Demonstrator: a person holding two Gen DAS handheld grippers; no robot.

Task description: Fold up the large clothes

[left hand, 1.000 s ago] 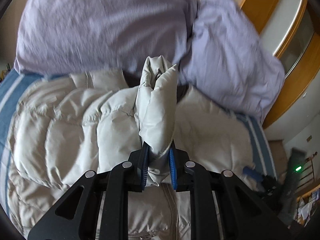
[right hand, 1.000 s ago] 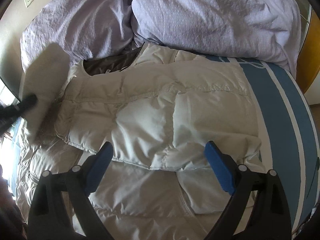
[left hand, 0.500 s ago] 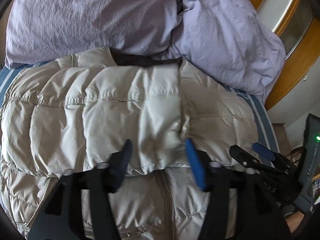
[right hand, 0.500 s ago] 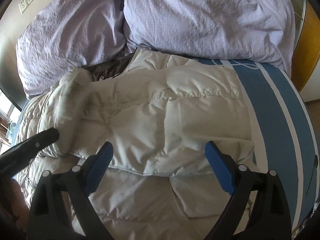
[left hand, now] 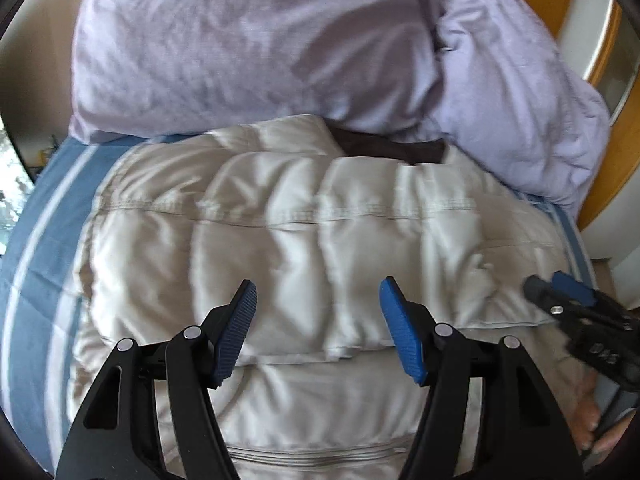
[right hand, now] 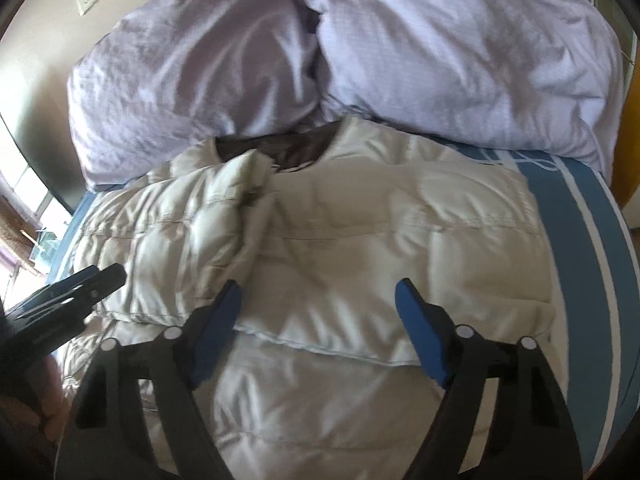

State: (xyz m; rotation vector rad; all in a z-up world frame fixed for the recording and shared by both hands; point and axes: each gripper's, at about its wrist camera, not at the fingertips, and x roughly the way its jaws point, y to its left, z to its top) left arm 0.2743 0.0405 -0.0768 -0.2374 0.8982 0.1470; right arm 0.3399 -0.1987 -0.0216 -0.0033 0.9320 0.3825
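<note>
Blue-and-white striped bedding (left hand: 36,280) covers the bed, with two lilac pillows (left hand: 248,52) heaped against the wall at its head; across the middle lies the pale quilted jacket (left hand: 304,248), collar and dark lining (left hand: 384,146) towards the pillows, zip and hem towards the viewer. Both sleeves are already laid over the chest; in the right wrist view the left sleeve (right hand: 192,240) sits rumpled over the left part, its cuff (right hand: 248,168) bunched up near the collar, while the right sleeve (right hand: 420,240) lies flatter beside it; their lower edges form one seam line running side to side across the body. At the left, the left gripper (left hand: 318,300) hangs just above that line with its jaws spread wide and nothing between them; at the right, the right gripper (right hand: 318,300) is likewise wide apart and empty, hovering over the right sleeve's lower edge, its tip showing at the right border of the left wrist view. The jacket's long axis runs straight away from both tools, hem nearest, collar farthest; so the likely next step, I judge, is a hem-to-collar fold, each gripper taking the bottom corner on its own side, and the two seem about equally near. The bunched cuff may make the fold lumpy.
</note>
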